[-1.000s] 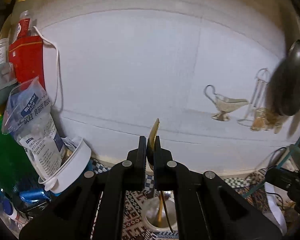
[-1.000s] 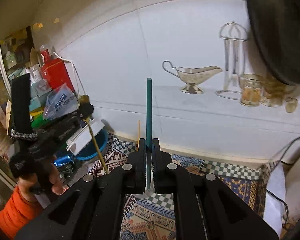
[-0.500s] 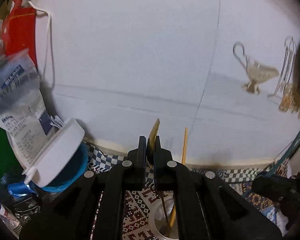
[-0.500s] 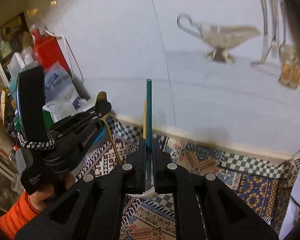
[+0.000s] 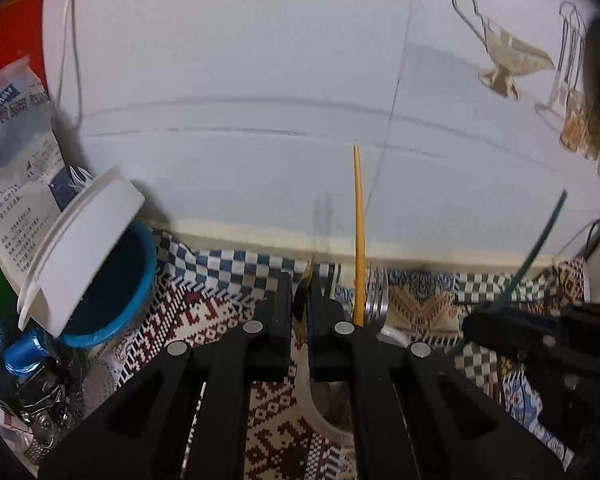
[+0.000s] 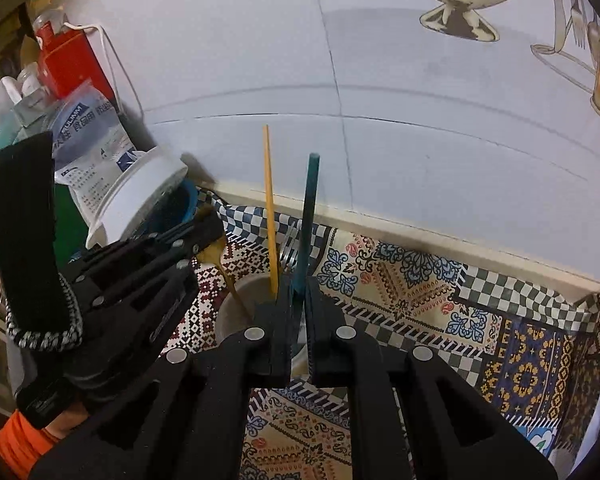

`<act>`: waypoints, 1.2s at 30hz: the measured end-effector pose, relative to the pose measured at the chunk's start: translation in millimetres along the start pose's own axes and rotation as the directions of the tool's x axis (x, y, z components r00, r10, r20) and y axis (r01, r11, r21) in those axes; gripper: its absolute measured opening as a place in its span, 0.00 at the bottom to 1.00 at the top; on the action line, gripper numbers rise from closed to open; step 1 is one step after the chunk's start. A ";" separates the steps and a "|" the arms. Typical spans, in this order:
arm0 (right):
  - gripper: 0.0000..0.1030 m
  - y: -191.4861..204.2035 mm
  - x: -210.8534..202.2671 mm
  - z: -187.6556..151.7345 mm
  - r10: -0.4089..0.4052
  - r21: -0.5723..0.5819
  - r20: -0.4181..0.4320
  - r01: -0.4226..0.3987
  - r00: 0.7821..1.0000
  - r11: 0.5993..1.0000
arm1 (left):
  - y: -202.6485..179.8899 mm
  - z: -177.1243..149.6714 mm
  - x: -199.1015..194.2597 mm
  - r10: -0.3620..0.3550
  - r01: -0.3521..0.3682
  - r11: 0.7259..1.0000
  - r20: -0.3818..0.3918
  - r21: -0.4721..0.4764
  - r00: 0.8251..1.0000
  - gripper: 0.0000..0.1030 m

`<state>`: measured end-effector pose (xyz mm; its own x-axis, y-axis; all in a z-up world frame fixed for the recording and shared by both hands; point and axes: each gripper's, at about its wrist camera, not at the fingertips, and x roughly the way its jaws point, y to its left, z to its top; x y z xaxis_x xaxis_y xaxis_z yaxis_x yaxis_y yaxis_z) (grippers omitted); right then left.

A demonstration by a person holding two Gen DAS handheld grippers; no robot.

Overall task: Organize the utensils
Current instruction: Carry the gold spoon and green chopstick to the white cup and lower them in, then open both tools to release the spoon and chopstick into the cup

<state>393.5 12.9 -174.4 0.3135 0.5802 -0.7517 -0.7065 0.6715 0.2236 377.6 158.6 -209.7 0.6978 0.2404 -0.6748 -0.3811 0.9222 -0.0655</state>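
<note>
A white utensil cup (image 6: 236, 304) stands on the patterned cloth; it also shows in the left wrist view (image 5: 312, 396). A yellow chopstick (image 6: 270, 208) and a metal fork (image 6: 288, 246) stand in it. My left gripper (image 5: 300, 304) is shut on a gold-handled utensil (image 5: 300, 300) whose shaft (image 6: 226, 276) slants down into the cup. My right gripper (image 6: 298, 292) is shut on a dark green stick (image 6: 308, 208), held upright just right of the cup; the stick also shows in the left wrist view (image 5: 540, 248).
A white tub (image 5: 80, 248) leans on a blue bowl (image 5: 120, 280) at the left, with a printed bag (image 6: 88, 128) and a red box (image 6: 68, 64) behind. A tiled wall (image 5: 260, 80) closes the back. The patterned cloth (image 6: 420, 280) spreads to the right.
Both grippers have come down and closer to the cup and the wall. The gold utensil's end has gone lower into the cup, and the green stick has neared the cup's right side.
</note>
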 end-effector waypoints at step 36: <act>0.33 6.8 -156.2 -52.4 -0.136 0.010 0.220 0.137 0.966 0.991 | -43.0 -16.1 -164.8 -0.169 0.156 0.981 0.105 0.119 0.980 0.47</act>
<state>306.5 -97.3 -88.0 0.5384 0.5707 -0.6201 -0.6507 0.7491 0.1243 269.3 74.4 -107.4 0.8116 0.1117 -0.5735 -0.1926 0.9779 -0.0820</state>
